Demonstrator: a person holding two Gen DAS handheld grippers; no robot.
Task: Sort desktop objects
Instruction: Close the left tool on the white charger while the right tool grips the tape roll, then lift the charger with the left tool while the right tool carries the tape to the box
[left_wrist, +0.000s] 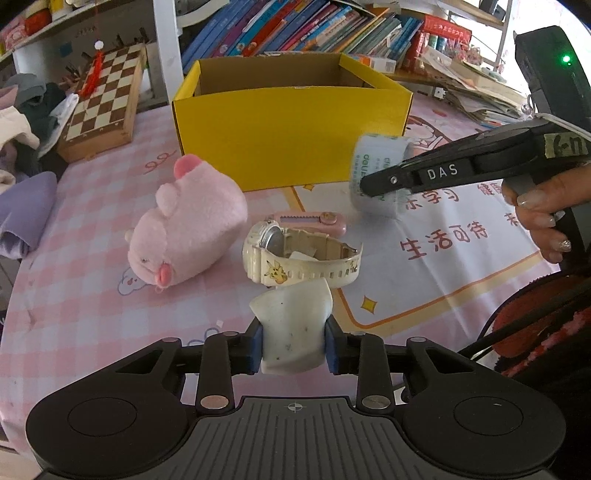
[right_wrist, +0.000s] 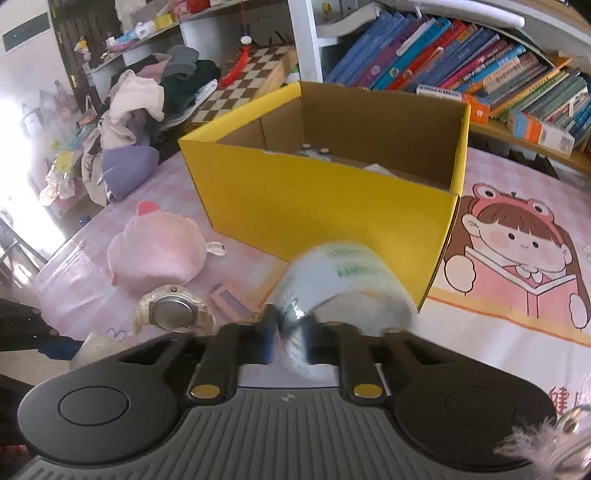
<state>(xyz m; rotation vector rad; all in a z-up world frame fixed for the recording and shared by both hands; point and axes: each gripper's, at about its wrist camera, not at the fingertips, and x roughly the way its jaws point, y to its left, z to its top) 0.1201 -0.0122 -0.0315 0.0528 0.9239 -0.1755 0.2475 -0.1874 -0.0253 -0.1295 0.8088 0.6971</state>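
My left gripper (left_wrist: 293, 341) is shut on a dirty white eraser (left_wrist: 293, 325), held just above the tablecloth in front of a white watch (left_wrist: 295, 254). A pink plush pig (left_wrist: 184, 225) lies left of the watch, and a pink utility knife (left_wrist: 314, 221) lies behind it. My right gripper (right_wrist: 291, 345) is shut on the wall of a clear tape roll (right_wrist: 343, 280), which looks blurred; in the left wrist view the right gripper (left_wrist: 373, 184) holds the tape roll (left_wrist: 373, 173) near the yellow box (left_wrist: 291, 147). The yellow box (right_wrist: 325, 206) stands open behind these things.
A chessboard case (left_wrist: 103, 99) and a pile of clothes (left_wrist: 22, 122) lie at the far left. Shelves of books (right_wrist: 461, 62) rise behind the box. A person's hand (left_wrist: 543, 214) grips the right tool. The pink cloth carries a cartoon girl print (right_wrist: 517, 251).
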